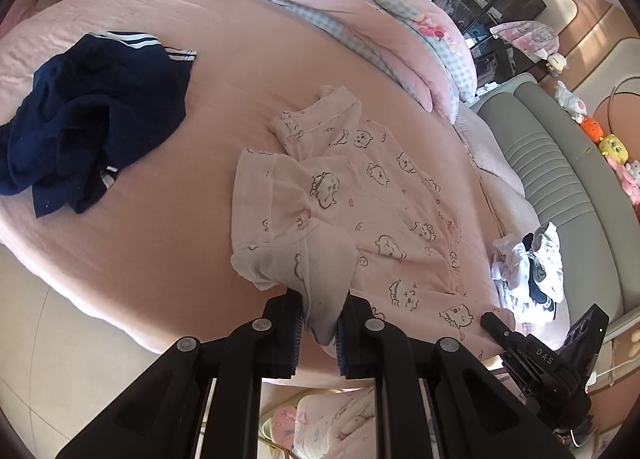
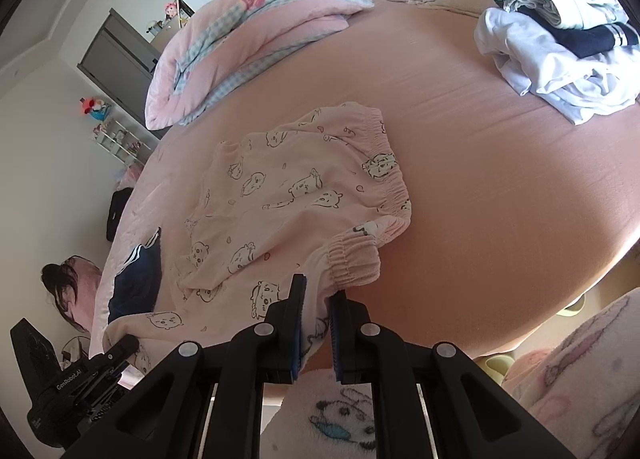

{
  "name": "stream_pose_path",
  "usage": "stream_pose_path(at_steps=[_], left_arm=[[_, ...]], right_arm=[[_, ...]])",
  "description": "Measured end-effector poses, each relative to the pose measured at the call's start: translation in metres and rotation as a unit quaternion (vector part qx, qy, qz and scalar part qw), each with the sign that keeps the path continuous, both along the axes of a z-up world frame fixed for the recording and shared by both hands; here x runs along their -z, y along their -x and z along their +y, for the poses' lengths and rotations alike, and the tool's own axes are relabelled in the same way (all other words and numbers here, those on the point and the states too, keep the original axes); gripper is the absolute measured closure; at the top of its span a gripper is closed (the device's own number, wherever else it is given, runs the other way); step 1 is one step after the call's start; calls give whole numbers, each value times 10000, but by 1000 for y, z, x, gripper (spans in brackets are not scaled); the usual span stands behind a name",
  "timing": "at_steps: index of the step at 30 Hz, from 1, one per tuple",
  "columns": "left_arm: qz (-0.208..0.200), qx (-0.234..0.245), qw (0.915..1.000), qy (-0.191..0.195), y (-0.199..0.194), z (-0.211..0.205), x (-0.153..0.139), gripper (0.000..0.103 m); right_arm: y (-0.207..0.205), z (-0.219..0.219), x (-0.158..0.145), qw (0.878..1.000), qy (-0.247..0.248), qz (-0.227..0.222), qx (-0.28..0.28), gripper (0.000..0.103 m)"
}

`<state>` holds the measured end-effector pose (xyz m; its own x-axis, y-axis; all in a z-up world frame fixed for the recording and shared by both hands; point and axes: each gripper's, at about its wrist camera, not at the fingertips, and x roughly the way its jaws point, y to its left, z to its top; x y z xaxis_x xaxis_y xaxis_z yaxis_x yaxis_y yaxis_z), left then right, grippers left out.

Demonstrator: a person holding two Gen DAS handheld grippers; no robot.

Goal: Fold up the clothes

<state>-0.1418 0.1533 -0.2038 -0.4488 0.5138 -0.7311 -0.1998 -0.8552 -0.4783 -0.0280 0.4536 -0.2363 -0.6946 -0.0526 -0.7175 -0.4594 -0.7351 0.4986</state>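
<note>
Across a wide bed [image 1: 168, 163] under a pink sheet, laundry lies spread in daylight. Along the far edge sits a folded pink quilt [image 1: 360, 11] with a blue gingham lining, the bulkiest item on the mattress. Near the middle lies the pale pink pyjama garment [image 1: 360, 195] printed with small cartoon bears, partly doubled over itself, its gathered elastic band [image 2: 394, 179] turned toward the open sheet in the right wrist view. Well apart from it on one side rests a crumpled navy garment [image 1: 92, 115] with white stripes; on the other side, by the bed's edge, sits a small heap of white and dark clothes [image 1: 528, 267]. The left gripper [image 1: 318, 323] has its jaws clenched on a lifted fold of the pyjama fabric at the near edge of the bed. The right gripper [image 2: 318, 319] likewise has its jaws closed on the same garment, beside a ribbed cuff [image 2: 352, 263] that hangs just above the sheet. A person's fleecy printed clothing shows below both grippers.
</note>
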Motion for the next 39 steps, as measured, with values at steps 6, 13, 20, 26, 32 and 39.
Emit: stream_pose_path(at_steps=[6, 13, 20, 26, 32, 39], left_arm=[[186, 47, 9998, 74, 2, 7, -6, 92], [296, -18, 9995, -55, 14, 11, -14, 92], [744, 31, 9971, 183, 28, 27, -25, 93], [925, 61, 9955, 197, 47, 40, -34, 93], [847, -47, 9964, 35, 82, 52, -40, 93], [982, -33, 9950, 158, 122, 75, -45, 93]], right_arm=[[6, 3, -6, 9999, -141, 8, 6, 94], [15, 6, -11, 9996, -276, 41, -20, 94], [31, 7, -17, 9989, -444, 101, -83, 97], [44, 13, -27, 9980, -605, 131, -99, 98], [60, 25, -34, 9979, -633, 161, 46, 98], [91, 39, -38, 9974, -672, 233, 113, 98]])
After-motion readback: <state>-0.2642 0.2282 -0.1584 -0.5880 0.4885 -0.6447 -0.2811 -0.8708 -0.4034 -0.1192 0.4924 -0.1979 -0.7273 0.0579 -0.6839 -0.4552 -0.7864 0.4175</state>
